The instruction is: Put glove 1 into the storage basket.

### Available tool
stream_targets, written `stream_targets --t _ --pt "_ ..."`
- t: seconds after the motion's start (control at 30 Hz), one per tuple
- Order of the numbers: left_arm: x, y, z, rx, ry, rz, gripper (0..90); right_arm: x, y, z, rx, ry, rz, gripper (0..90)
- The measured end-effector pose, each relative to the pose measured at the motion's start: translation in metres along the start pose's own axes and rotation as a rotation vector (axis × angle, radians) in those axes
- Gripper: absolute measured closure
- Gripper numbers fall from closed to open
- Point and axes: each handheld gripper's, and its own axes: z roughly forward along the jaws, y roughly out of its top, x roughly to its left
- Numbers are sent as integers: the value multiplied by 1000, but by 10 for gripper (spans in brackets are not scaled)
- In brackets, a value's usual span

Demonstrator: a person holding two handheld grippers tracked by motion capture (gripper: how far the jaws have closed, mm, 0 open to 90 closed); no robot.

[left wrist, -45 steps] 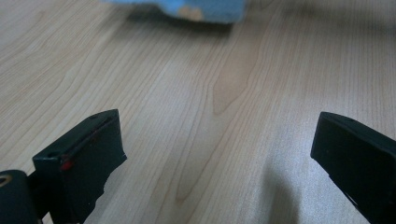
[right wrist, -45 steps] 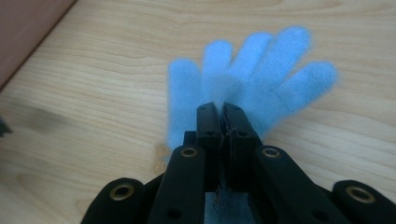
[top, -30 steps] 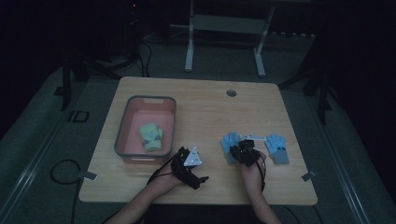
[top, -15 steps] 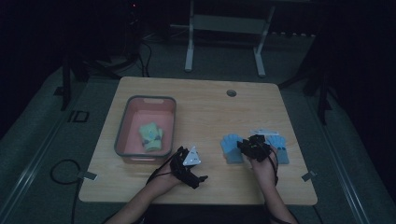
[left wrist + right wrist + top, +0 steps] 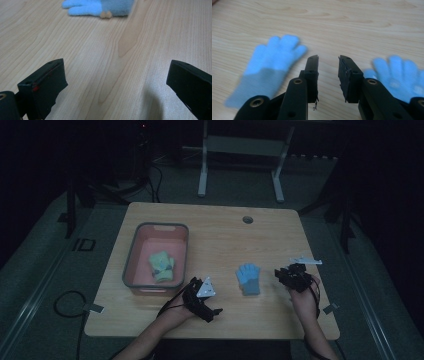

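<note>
Risk, as I judge it, is my right gripper [image 5: 328,75], jaws narrowly apart over bare table [image 5: 220,235], closing between two blue gloves [image 5: 270,65] [image 5: 402,75] at ten and two o'clock, while my left gripper [image 5: 115,85] gapes empty; one bin [image 5: 131,265] holds one green pair [image 5: 161,266].

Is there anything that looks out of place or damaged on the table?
Mostly no. The two blue gloves lie flat on the table, a greenish pair sits in the pink bin. Only the right claw looks worn: its pads have ragged, frayed edges.
</note>
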Motion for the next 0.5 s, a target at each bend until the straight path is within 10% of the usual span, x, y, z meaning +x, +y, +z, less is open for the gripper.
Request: stream_targets --t 0.5 --pt "0 0 1 0 -3 2 27 -53 -18 -12 8 -51 57 636"
